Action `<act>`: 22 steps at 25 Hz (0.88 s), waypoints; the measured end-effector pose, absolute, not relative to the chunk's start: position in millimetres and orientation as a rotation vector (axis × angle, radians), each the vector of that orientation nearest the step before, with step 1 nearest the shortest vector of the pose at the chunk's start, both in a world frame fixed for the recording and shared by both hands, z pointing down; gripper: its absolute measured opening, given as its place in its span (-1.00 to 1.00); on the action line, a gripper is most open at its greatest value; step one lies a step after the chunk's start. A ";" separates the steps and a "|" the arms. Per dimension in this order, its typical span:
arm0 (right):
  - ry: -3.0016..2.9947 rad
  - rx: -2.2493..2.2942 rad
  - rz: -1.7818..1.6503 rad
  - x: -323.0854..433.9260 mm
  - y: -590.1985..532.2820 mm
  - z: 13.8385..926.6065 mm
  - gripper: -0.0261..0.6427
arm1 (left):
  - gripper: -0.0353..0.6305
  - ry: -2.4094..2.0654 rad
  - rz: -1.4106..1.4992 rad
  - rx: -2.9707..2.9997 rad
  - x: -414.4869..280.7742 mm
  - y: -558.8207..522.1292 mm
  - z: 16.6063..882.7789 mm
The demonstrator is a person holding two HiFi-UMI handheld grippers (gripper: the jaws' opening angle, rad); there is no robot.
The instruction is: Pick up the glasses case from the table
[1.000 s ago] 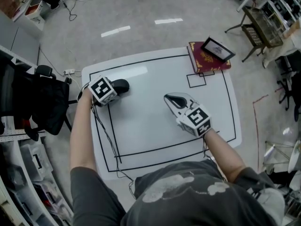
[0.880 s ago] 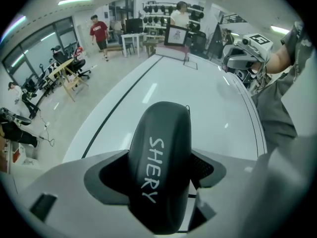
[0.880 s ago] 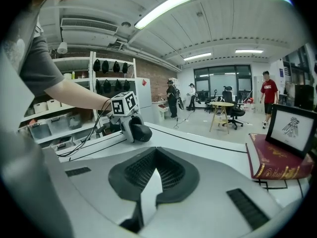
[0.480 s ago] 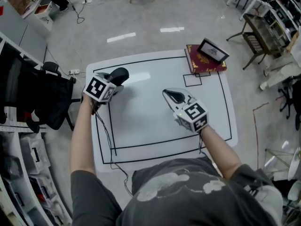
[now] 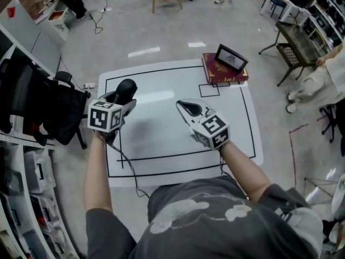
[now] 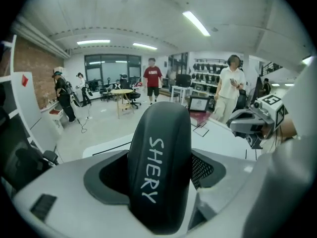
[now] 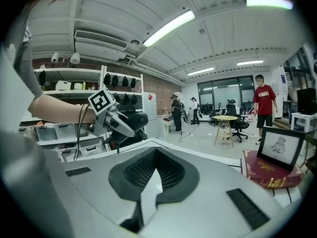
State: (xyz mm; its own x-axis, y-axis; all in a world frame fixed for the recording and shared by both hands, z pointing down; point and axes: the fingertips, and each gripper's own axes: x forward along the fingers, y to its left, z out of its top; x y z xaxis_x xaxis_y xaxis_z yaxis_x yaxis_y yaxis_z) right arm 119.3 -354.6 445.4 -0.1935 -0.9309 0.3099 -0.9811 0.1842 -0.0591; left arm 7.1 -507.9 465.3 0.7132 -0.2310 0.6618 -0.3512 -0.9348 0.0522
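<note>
Above the far left corner of the white table (image 5: 161, 139), the left gripper (image 5: 121, 97) clamps a black glasses case (image 6: 159, 167) between widely spread jaws, clear of the tabletop. White lettering along the case reads "SHERY". The right gripper (image 7: 148, 187) hovers over the table's middle, jaws together with nothing between them. At the far right corner, a framed picture (image 5: 232, 58) stands on a red book (image 5: 220, 74).

glasses case (image 5: 125, 89): a second ago it lies on the table (image 5: 161, 144); now it hangs clear above it.
left gripper (image 5: 123, 94): risen and rolled, nose swung from 3 o'clock to about 1 o'clock.
right gripper (image 5: 187, 108): lifted slightly.
</note>
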 end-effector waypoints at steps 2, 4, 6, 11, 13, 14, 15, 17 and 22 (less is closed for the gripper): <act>-2.255 1.839 0.344 118.3 -346.4 442.8 -0.92 | 0.16 -0.501 0.945 2.727 4.7 -492.8 456.9; -2.262 1.826 0.335 116.6 -336.7 440.5 -0.93 | 0.16 -0.527 0.877 2.716 2.8 -477.1 449.1; -2.271 1.812 0.335 115.6 -325.6 439.4 -0.92 | 0.16 -0.546 0.820 2.708 1.4 -459.7 442.2; -2.286 1.818 0.331 118.9 -301.6 432.5 -0.92 | 0.16 -0.596 0.695 2.690 -6.9 -414.3 427.2; -2.297 1.811 0.339 117.6 -290.4 431.2 -0.92 | 0.16 -0.616 0.661 2.678 -12.5 -396.9 424.1; -2.302 1.803 0.342 116.7 -284.6 431.0 -0.93 | 0.16 -0.625 0.645 2.670 -15.0 -388.7 423.0; -2.306 1.793 0.342 115.9 -279.1 430.9 -0.92 | 0.16 -0.634 0.627 2.661 -17.1 -380.7 422.4; -2.312 1.778 0.337 115.7 -269.5 431.5 -0.92 | 0.16 -0.650 0.595 2.642 -20.4 -366.0 422.9; -2.330 1.762 0.333 118.1 -247.7 433.9 -0.92 | 0.16 -0.674 0.565 2.619 -22.5 -330.3 428.3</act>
